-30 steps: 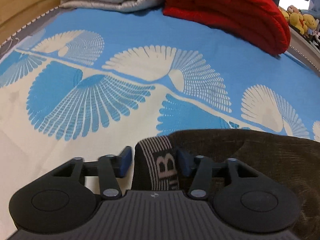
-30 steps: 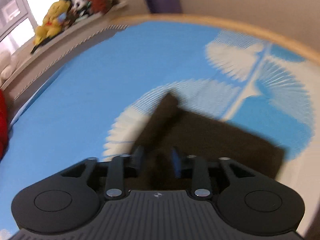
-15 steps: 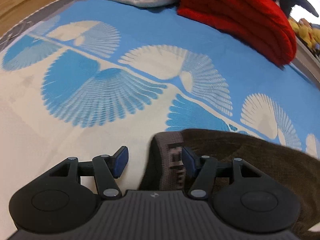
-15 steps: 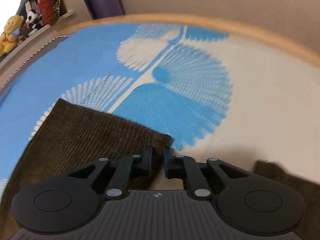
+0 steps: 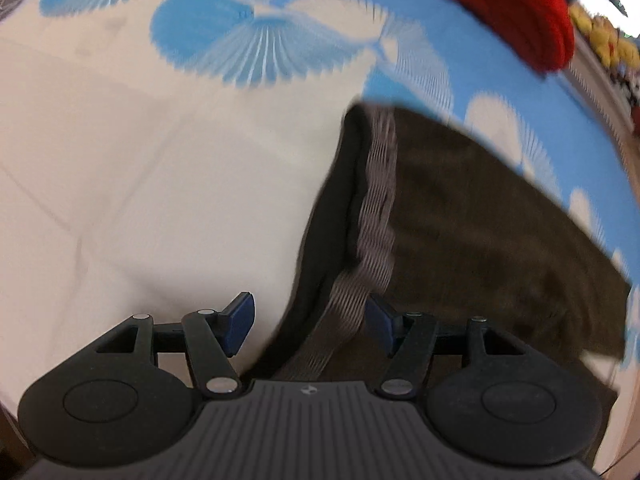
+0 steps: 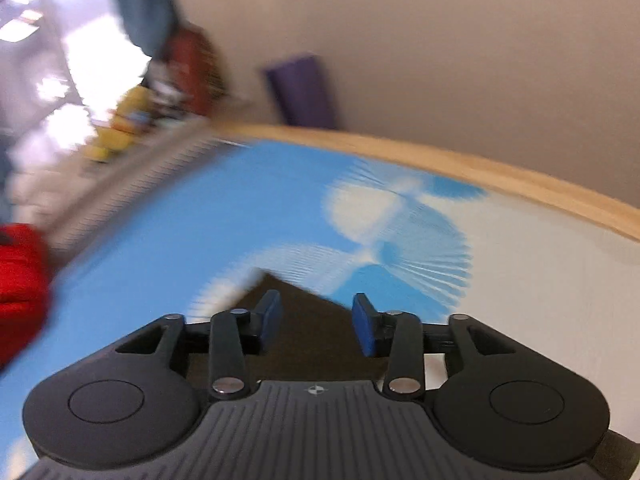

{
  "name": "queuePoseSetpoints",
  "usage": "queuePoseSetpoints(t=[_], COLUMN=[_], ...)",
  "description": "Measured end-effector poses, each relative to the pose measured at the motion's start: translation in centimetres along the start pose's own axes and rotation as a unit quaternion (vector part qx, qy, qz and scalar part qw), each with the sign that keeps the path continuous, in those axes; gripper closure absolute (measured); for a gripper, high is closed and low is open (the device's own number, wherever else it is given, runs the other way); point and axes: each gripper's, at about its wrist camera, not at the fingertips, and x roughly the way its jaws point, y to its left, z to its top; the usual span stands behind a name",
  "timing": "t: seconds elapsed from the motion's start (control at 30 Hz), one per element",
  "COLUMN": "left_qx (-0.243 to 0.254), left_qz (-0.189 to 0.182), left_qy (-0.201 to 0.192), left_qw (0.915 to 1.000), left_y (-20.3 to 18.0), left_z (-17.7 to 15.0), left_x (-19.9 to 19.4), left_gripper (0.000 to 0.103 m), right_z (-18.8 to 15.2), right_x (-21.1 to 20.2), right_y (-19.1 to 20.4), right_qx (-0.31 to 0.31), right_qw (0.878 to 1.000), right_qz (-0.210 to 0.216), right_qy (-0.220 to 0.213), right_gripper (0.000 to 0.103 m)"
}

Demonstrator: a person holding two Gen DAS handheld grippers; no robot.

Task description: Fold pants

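Note:
Dark brown corduroy pants [image 5: 480,216] lie folded on the blue and white bed sheet [image 5: 120,160]. Their grey striped waistband [image 5: 376,200] runs down into the gap of my left gripper [image 5: 310,318]. Its jaws are opening: the band lies close to the right pad [image 5: 380,322], and the left pad stands clear over bare sheet. In the right wrist view a corner of the pants [image 6: 304,344] lies beneath my right gripper [image 6: 317,322]. That gripper's jaws are opening too, with no cloth pinched between the pads.
A red folded blanket [image 5: 500,8] lies at the far side of the bed, with plush toys [image 5: 608,40] on a ledge behind it. A wooden bed edge [image 6: 480,168] and a purple rolled mat [image 6: 304,92] stand by the wall.
My right gripper, shut over the pants' corner half a second ago, has spread its jaws and lifted away. The left gripper has drawn back and tipped down, its jaws a little wider.

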Motion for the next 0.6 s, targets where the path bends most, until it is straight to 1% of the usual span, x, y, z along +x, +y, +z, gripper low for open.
queuePoseSetpoints(t=[0.07, 0.13, 0.17, 0.2, 0.23, 0.27, 0.37, 0.4, 0.43, 0.47, 0.53, 0.57, 0.6], left_qx=[0.026, 0.043, 0.061, 0.086, 0.108, 0.116, 0.121, 0.122, 0.126, 0.134, 0.158, 0.169, 0.182], left_qz=[0.009, 0.013, 0.017, 0.024, 0.026, 0.025, 0.007, 0.003, 0.003, 0.007, 0.021, 0.026, 0.032], left_qy=[-0.003, -0.004, 0.001, -0.002, -0.016, -0.02, -0.001, 0.006, 0.011, 0.018, 0.019, 0.015, 0.011], left_qw=[0.9996, 0.999, 0.998, 0.996, 0.9937, 0.9927, 0.9927, 0.9925, 0.992, 0.9908, 0.987, 0.9852, 0.9827], left_y=[0.1, 0.6, 0.6, 0.5, 0.5, 0.6, 1.2, 1.2, 1.0, 0.7, -0.1, -0.4, -0.7], left_z=[-1.9, -3.6, -4.2, -4.7, -5.1, -5.2, -5.5, -5.6, -5.6, -5.8, -6.2, -6.3, -6.5], left_x=[0.8, 1.5, 1.8, 1.7, 1.4, 1.4, 2.0, 2.4, 2.8, 3.2, 3.5, 3.6, 3.7], left_gripper=[0.036, 0.036, 0.036, 0.036, 0.035, 0.031, 0.031, 0.031, 0.032, 0.035, 0.042, 0.047, 0.049], right_z=[0.0, -0.3, -0.6, -1.0, -1.5, -2.1, -4.3, -5.6, -6.9, -8.3, -10.0, -10.7, -11.0], right_x=[-4.0, -8.1, -10.2, -12.0, -13.8, -15.6, -19.4, -20.1, -20.4, -20.7, -19.5, -19.4, -18.8], right_y=[1.3, 2.6, 3.0, 3.4, 3.8, 4.0, 4.1, 4.0, 4.1, 4.2, 5.5, 5.9, 6.0], right_qx=[-0.018, -0.037, -0.047, -0.059, -0.076, -0.091, -0.127, -0.141, -0.151, -0.167, -0.229, -0.236, -0.233], right_qw=[0.999, 0.994, 0.991, 0.988, 0.984, 0.98, 0.97, 0.968, 0.969, 0.969, 0.969, 0.969, 0.969], right_qz=[0.048, 0.099, 0.122, 0.142, 0.162, 0.178, 0.203, 0.201, 0.189, 0.173, 0.094, 0.071, 0.067], right_qy=[-0.01, -0.012, -0.015, -0.017, -0.019, -0.024, -0.046, -0.052, -0.053, -0.048, 0.009, 0.023, 0.045], right_gripper=[0.059, 0.059, 0.059, 0.058, 0.058, 0.058, 0.051, 0.047, 0.046, 0.046, 0.048, 0.048, 0.048])
